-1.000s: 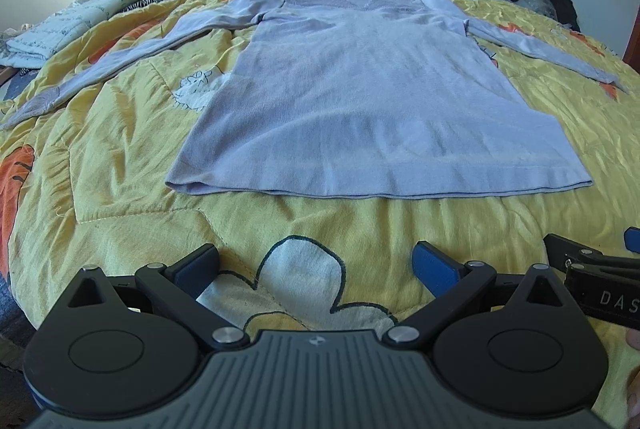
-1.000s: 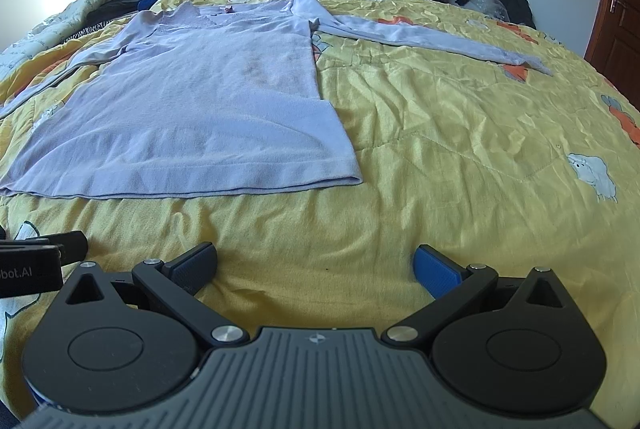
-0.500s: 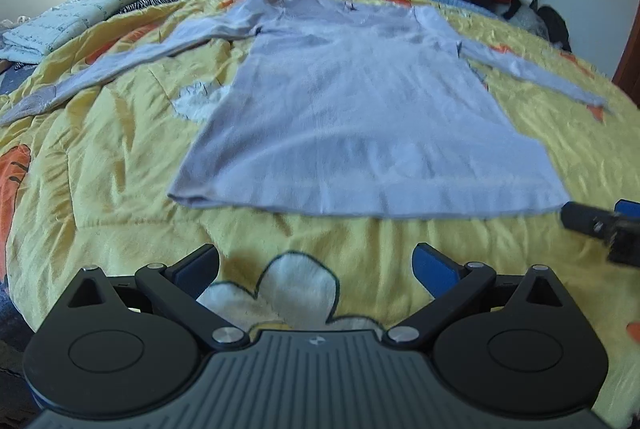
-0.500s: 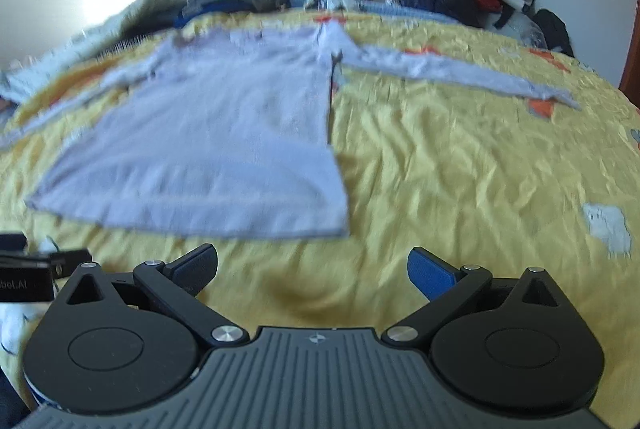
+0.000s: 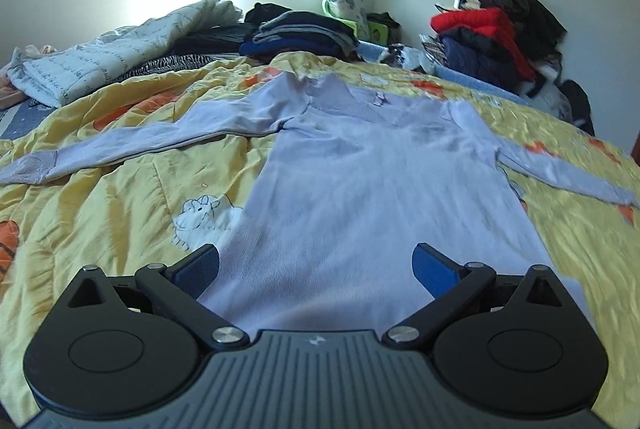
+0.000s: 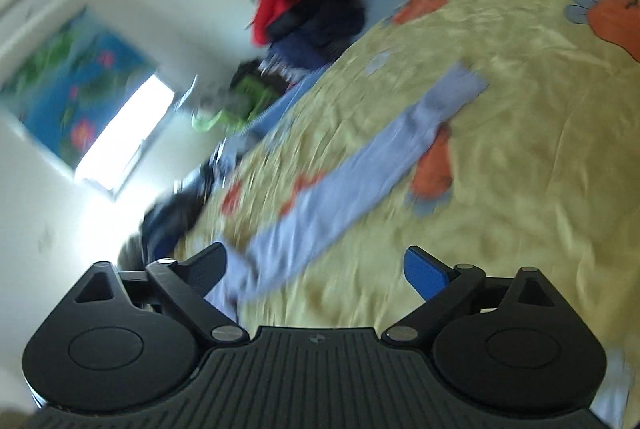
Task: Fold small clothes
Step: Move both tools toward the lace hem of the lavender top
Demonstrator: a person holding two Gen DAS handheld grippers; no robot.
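change: left tongs [image 5: 316, 265] now over the lilac top's [image 5: 360, 197] lower body, released | right tongs [image 6: 314, 267] rolled, now beside its sleeve [image 6: 360, 165] at frame centre, closing, nothing gripped | top flat on bed [image 5: 100, 213] | meaning: sleeve fold likely next

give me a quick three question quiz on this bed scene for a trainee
1. True or false: the lilac top lies spread flat on the yellow quilt with both sleeves stretched out to the sides.
2. Multiple choice: in the right wrist view, what lies ahead of the right tool? A) a folded towel B) a long lilac sleeve C) a shoe
3. Short answer: is anything clamped in the left tool?

Key: 1 true. 2 B. 3 No; its jaws stand wide open above the top's lower part, gripping nothing.
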